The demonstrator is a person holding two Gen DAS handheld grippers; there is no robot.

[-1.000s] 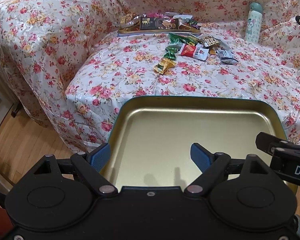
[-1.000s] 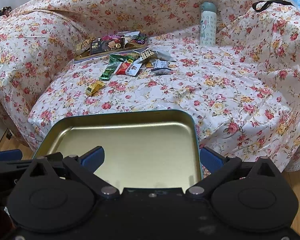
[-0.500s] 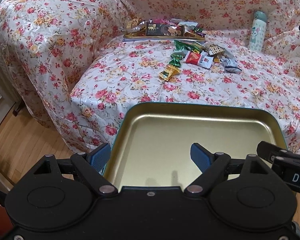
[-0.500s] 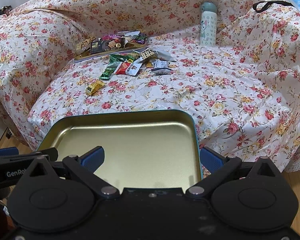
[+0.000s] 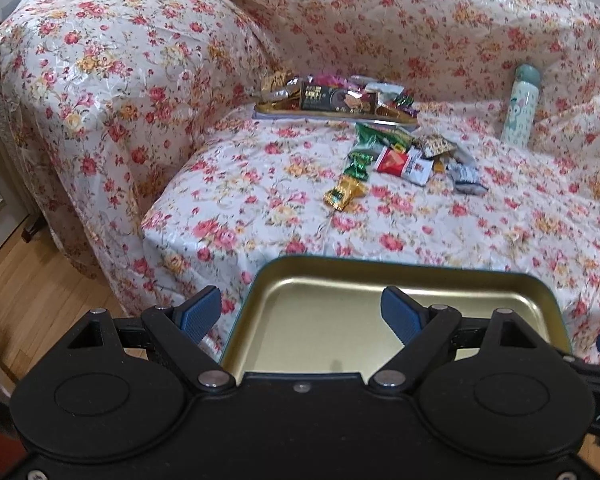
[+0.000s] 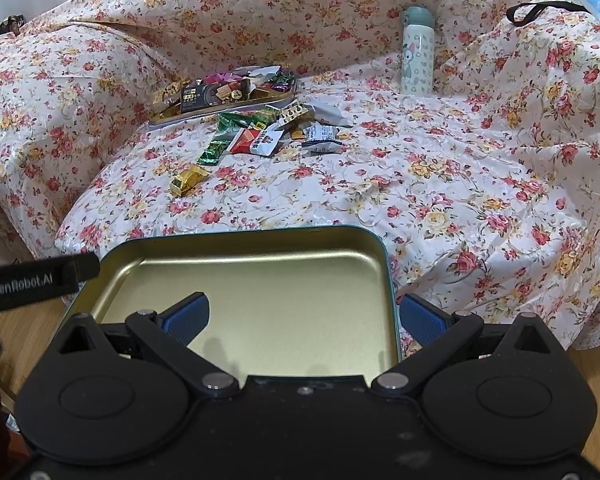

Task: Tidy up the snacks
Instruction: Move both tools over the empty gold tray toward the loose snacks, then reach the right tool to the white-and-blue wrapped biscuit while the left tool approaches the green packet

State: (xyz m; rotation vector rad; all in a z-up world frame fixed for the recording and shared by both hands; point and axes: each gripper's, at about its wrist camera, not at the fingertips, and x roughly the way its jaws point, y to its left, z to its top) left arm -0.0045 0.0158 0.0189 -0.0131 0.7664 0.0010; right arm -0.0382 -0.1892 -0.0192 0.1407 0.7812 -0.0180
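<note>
An empty gold-lined tin tray point(image 6: 260, 304) with a teal rim sits in front of the flower-covered sofa point(image 6: 440, 184), with both grippers at it. The left gripper point(image 5: 300, 312) has its blue fingers set wide, one outside the tray's left wall and one over the tray floor, so the left wall lies between them; whether the pads press on it cannot be told. The right gripper point(image 6: 304, 316) is likewise spread wide, with one finger inside the tray and the other just outside its right wall. In the right wrist view the side of the left gripper reads "GenRobot.AI".

On the sofa seat, well beyond the tray, lies a second tray point(image 5: 336, 114) heaped with snacks — a dark box point(image 5: 338, 100) with gold lettering too small to read lies across it. In front of that tray loose snacks are scattered: a gold-wrapped candy point(image 5: 344, 192) nearest, a green wrapper point(image 5: 358, 164) just behind it, a red-and-white packet point(image 5: 404, 164) whose print cannot be made out, and a small white-and-blue packet point(image 5: 466, 178) to its right. A pale green bottle point(image 6: 418, 52) with a cartoon figure stands upright near the sofa back, apart from the snacks. A black strap point(image 6: 540, 10) lies on the right armrest. Wooden floor point(image 5: 32, 300) shows at the left.
</note>
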